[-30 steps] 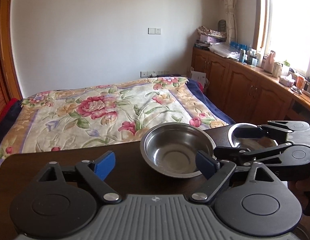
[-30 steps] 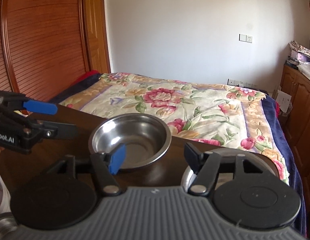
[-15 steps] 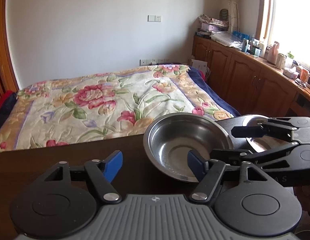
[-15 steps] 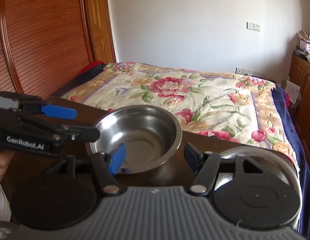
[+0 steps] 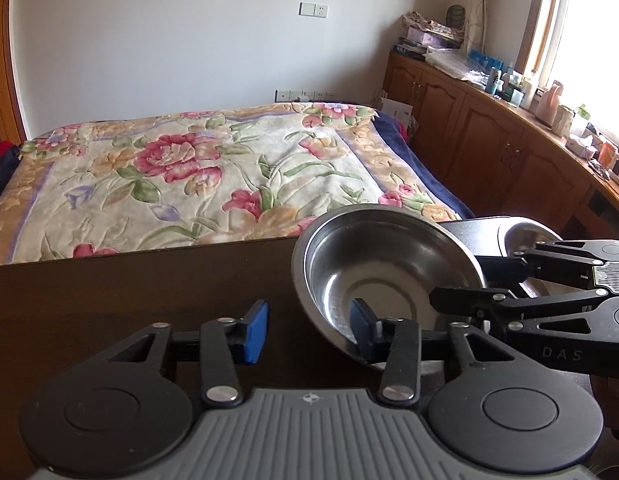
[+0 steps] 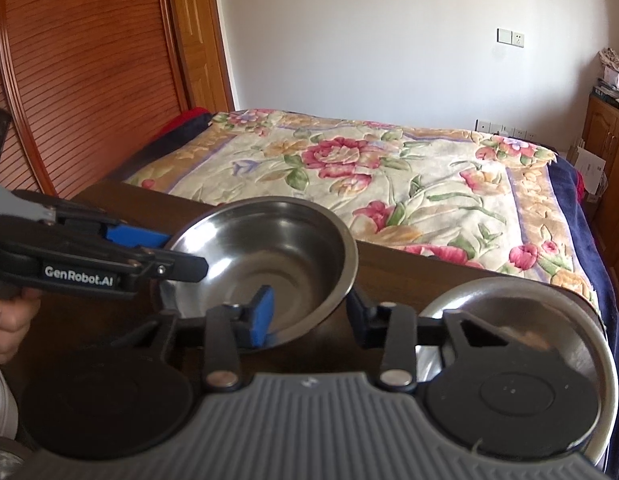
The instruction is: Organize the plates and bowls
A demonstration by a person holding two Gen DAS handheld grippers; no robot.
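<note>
A steel bowl [image 5: 373,264] [image 6: 277,248] sits in the middle of the dark table [image 5: 109,288]. My left gripper [image 5: 308,334] is open. Its right pad [image 5: 361,332] is inside the bowl's near left rim and its left pad [image 5: 257,332] is outside. My right gripper [image 6: 311,316] is open too, with its blue left pad [image 6: 263,314] inside the near right rim and its right pad [image 6: 357,316] outside. Each gripper shows in the other's view: the left gripper [image 6: 185,254] and the right gripper [image 5: 455,280], each astride the rim. A second steel bowl [image 6: 509,308] [image 5: 529,232] lies to the right.
A bed with a floral cover [image 5: 197,176] runs along the table's far edge. Wooden cabinets [image 5: 489,148] with clutter on top line the right wall. A slatted wooden door [image 6: 89,80] stands at the left. A person's hand [image 6: 5,320] holds the left gripper.
Both grippers have moved in on the middle bowl from either side. Their fingers have narrowed and now straddle its rim. The bowl looks larger and closer.
</note>
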